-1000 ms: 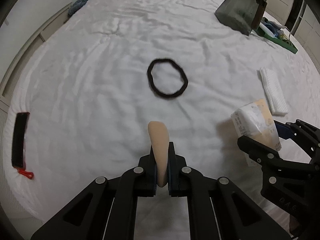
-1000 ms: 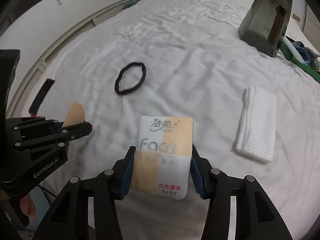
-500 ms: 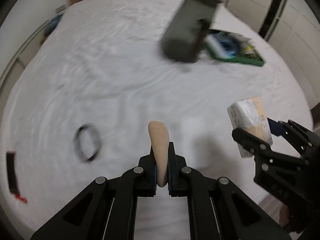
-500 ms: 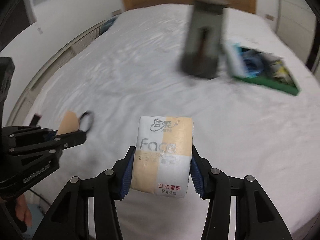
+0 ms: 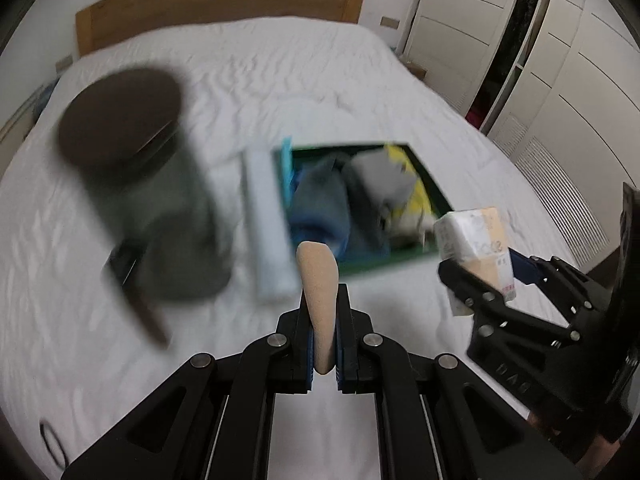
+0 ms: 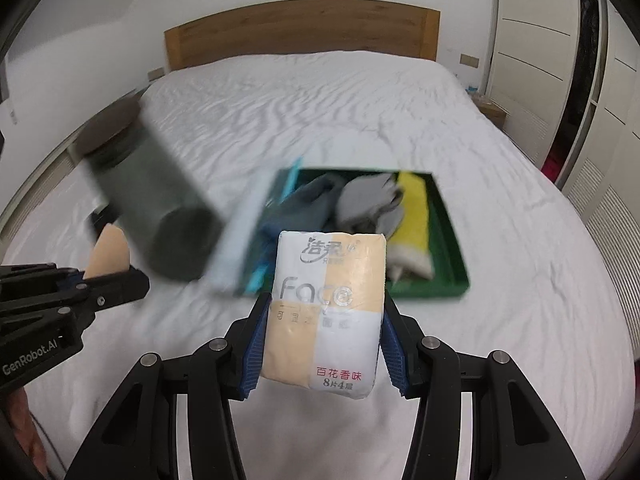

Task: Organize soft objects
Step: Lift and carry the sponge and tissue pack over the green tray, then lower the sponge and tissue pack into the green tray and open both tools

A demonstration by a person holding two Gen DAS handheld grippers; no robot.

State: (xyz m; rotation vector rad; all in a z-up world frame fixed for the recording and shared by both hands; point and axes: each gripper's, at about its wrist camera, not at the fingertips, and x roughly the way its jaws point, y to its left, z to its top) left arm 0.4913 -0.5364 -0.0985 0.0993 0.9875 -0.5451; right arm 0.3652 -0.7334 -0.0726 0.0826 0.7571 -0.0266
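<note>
My left gripper (image 5: 324, 340) is shut on a beige makeup sponge (image 5: 319, 280), held above the white bed; it also shows in the right wrist view (image 6: 109, 252). My right gripper (image 6: 324, 344) is shut on a white-and-orange tissue pack (image 6: 326, 308), also seen in the left wrist view (image 5: 476, 244) at the right. Ahead of both lies a green tray (image 6: 448, 276) with blue, grey and yellow soft items; it shows blurred in the left wrist view (image 5: 434, 196).
A dark grey container (image 5: 160, 208) with a brown lid stands left of the tray, blurred; in the right wrist view (image 6: 160, 208) too. A pale blue roll (image 5: 266, 232) lies beside the tray. A black hair tie (image 5: 52, 438) lies at the lower left. Wardrobes (image 6: 560, 60) stand right.
Both grippers swung right and forward with their loads. The hair tie slid to the lower left of view and the tray and grey container now fill the middle.
</note>
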